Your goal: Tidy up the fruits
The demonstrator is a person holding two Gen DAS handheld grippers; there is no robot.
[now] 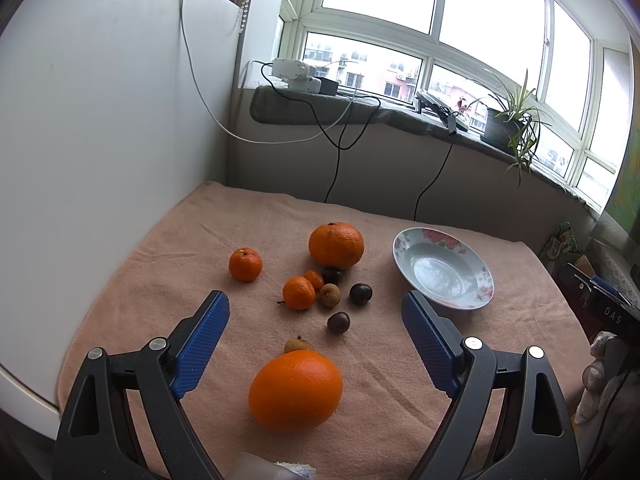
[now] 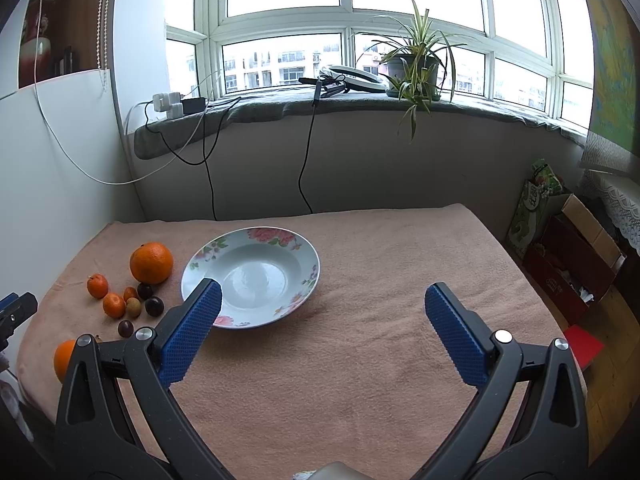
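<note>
A big orange (image 1: 296, 390) lies on the pink towel (image 1: 240, 232) between the fingers of my open left gripper (image 1: 316, 312), near their base. Beyond it sit a small brown fruit (image 1: 298, 345), a dark plum (image 1: 338, 322), another plum (image 1: 360, 294), a tan fruit (image 1: 329, 295), small tangerines (image 1: 299, 293) (image 1: 245, 264) and a large tangerine (image 1: 336, 245). The empty floral plate (image 1: 444, 268) stands to the right. My right gripper (image 2: 322, 298) is open above bare towel, its left fingertip over the rim of the plate (image 2: 252, 276). The fruit cluster (image 2: 132, 296) lies left of it.
A white board (image 1: 100, 140) walls the left side. Cables (image 1: 336, 152) hang from a windowsill holding power adapters (image 1: 296, 74) and a potted plant (image 2: 412, 64). Cardboard boxes (image 2: 568, 264) and a green bag (image 2: 534, 204) sit on the floor beyond the towel's right edge.
</note>
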